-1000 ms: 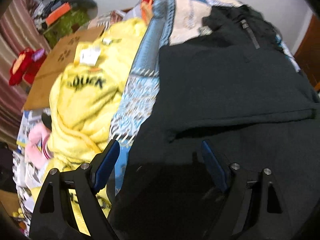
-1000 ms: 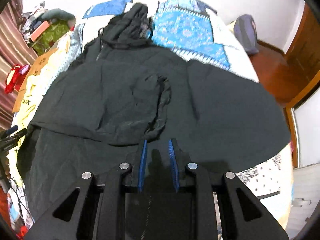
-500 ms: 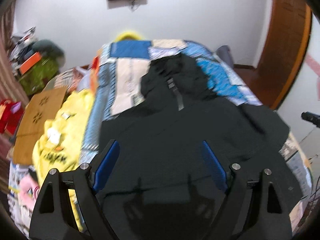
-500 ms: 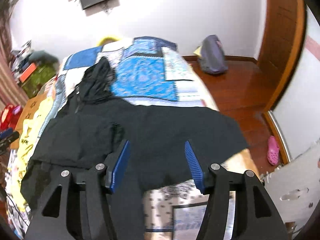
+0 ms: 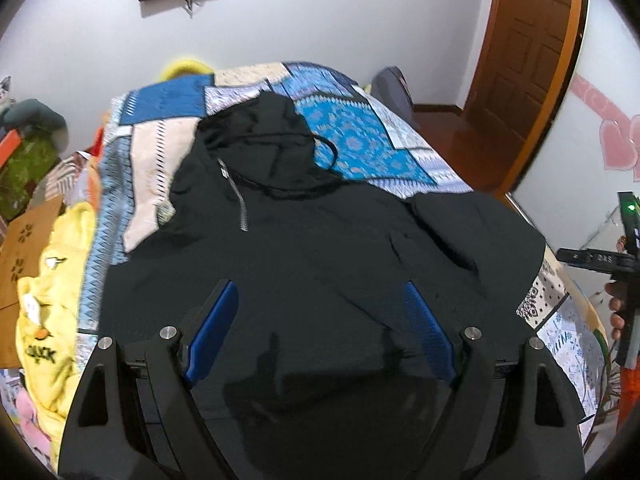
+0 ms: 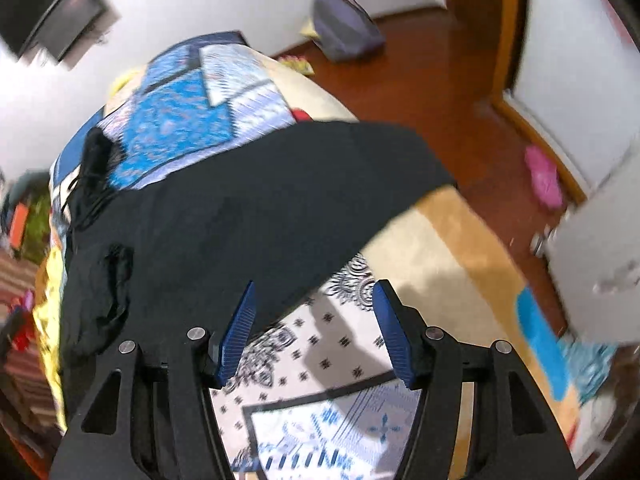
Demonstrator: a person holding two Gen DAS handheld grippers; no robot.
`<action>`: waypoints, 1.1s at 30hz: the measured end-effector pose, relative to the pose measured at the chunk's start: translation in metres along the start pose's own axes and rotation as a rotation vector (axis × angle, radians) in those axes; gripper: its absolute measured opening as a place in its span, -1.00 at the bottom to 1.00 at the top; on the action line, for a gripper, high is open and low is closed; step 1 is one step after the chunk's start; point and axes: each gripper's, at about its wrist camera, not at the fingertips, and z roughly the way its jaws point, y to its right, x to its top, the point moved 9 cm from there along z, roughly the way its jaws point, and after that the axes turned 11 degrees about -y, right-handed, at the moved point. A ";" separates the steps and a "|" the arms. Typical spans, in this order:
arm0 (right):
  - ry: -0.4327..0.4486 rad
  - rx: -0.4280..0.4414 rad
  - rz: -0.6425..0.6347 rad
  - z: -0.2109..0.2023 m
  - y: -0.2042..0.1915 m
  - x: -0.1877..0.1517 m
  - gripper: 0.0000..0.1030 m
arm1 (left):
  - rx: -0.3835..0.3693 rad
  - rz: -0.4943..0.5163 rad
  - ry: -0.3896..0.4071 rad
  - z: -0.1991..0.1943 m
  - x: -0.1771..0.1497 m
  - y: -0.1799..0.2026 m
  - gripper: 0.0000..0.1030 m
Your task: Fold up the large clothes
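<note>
A black hooded jacket (image 5: 320, 240) lies spread across the patchwork bed (image 5: 360, 148), hood at the far end. Both the left hand-held gripper (image 5: 320, 328) and the right hand-held gripper (image 6: 314, 332) hang above it, spread wide and holding nothing. A yellow garment (image 5: 52, 300) crowds the bed's left edge; a grey bag (image 6: 346, 28) sits on the floor at far right.

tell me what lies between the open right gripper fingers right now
In the right wrist view, the right gripper frames only the patterned bedspread; the black hoodie edge lies just beyond its left finger.
</note>
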 end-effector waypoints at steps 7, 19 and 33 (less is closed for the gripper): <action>-0.050 0.094 0.173 0.033 0.025 0.028 0.14 | -0.009 -0.021 -0.088 0.040 -0.012 0.000 0.63; 0.026 -0.002 0.207 0.052 0.032 0.067 0.09 | -0.014 -0.062 -0.129 0.057 -0.023 -0.010 0.63; 0.221 -0.100 -0.030 -0.028 -0.021 0.076 -0.81 | 0.017 -0.060 -0.088 0.028 -0.036 -0.028 0.63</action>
